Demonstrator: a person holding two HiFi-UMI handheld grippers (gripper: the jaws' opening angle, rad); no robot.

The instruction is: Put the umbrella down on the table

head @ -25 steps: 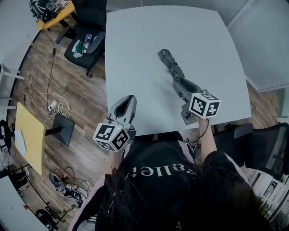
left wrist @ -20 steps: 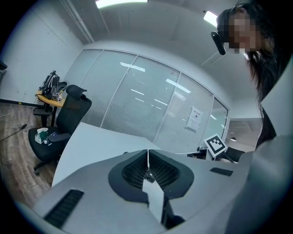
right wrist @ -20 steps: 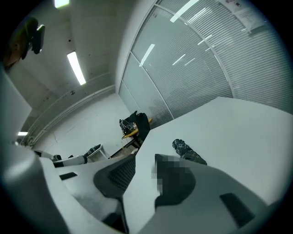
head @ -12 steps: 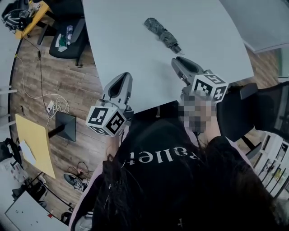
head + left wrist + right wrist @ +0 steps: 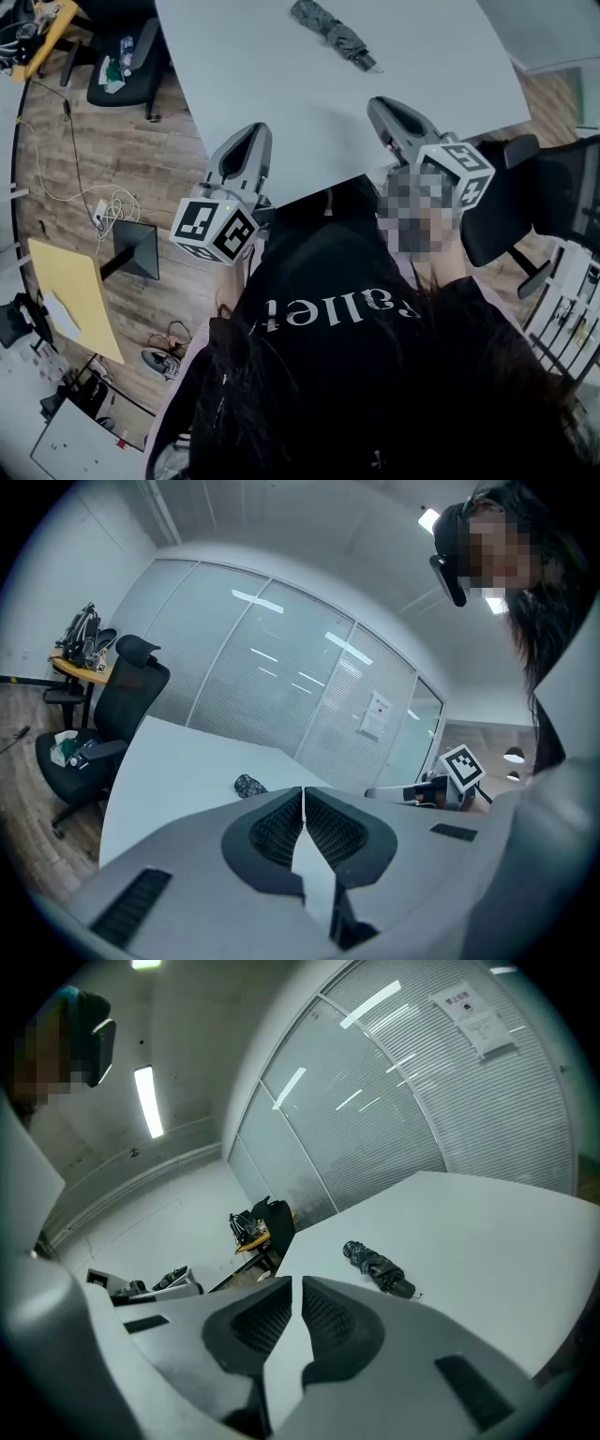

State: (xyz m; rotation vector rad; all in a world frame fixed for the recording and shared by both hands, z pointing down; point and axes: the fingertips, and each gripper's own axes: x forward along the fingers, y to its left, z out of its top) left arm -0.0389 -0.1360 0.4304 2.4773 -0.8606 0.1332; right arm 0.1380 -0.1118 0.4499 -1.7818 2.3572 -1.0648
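Umbrella point(image 5: 333, 34) lies far on table point(image 5: 272, 84). Your left gripper point(image 5: 251, 133): closed, empty. Right gripper point(image 5: 379, 104): jaws closing, nothing between.

A folded dark umbrella point(image 5: 333, 35) lies flat on the pale table point(image 5: 253, 75).

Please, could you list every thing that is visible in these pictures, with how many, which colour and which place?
table: one, white, in front of the person.
umbrella: one, dark grey, folded, lying on the far part of the table, apart from both tongs.
left chair: one, black, on the wooden floor left of the table.
right chair: one, black, right of the person.
board: one, yellow, flat, at the left over the floor.
left tongs: one, grey, jaws together, empty, at the table's near edge.
right tongs: one, grey, jaws closing, nothing between them, short of the umbrella.
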